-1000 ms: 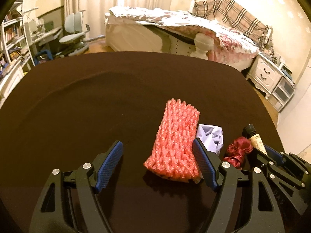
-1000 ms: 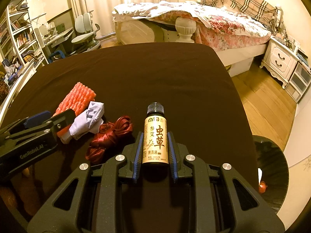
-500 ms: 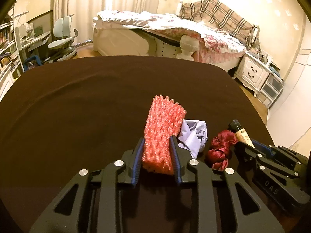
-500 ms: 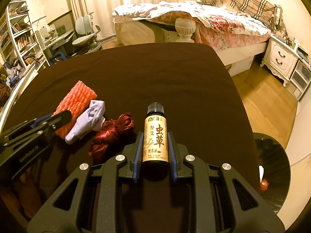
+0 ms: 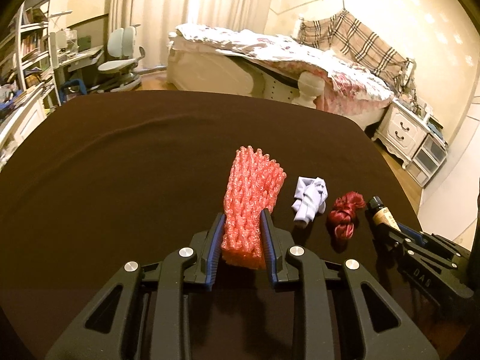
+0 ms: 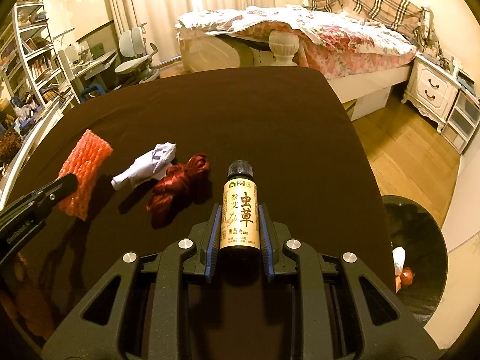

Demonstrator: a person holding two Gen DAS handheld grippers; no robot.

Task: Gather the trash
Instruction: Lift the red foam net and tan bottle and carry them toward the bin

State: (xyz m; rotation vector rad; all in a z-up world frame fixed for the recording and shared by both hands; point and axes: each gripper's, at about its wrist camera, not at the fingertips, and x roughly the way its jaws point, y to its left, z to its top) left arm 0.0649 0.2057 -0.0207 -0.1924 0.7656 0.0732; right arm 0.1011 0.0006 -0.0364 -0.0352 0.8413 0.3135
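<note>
You are facing a bedroom glowing in warm yellow light. A bed (image 6: 324,39) under a floral quilt is standing beyond the dark brown counter (image 6: 228,114), cream curtains (image 5: 192,15) are hanging behind it, a white nightstand (image 6: 432,87) is sitting on the wooden floor (image 6: 402,156), and bookshelves (image 6: 33,63) and a desk chair (image 5: 120,60) are lining the left.

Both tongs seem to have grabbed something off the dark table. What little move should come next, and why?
Probably swing the right tongs rightward over the black bin beside the table: they already clamp the small bottle. The left tongs pinch the red foam net.
</note>
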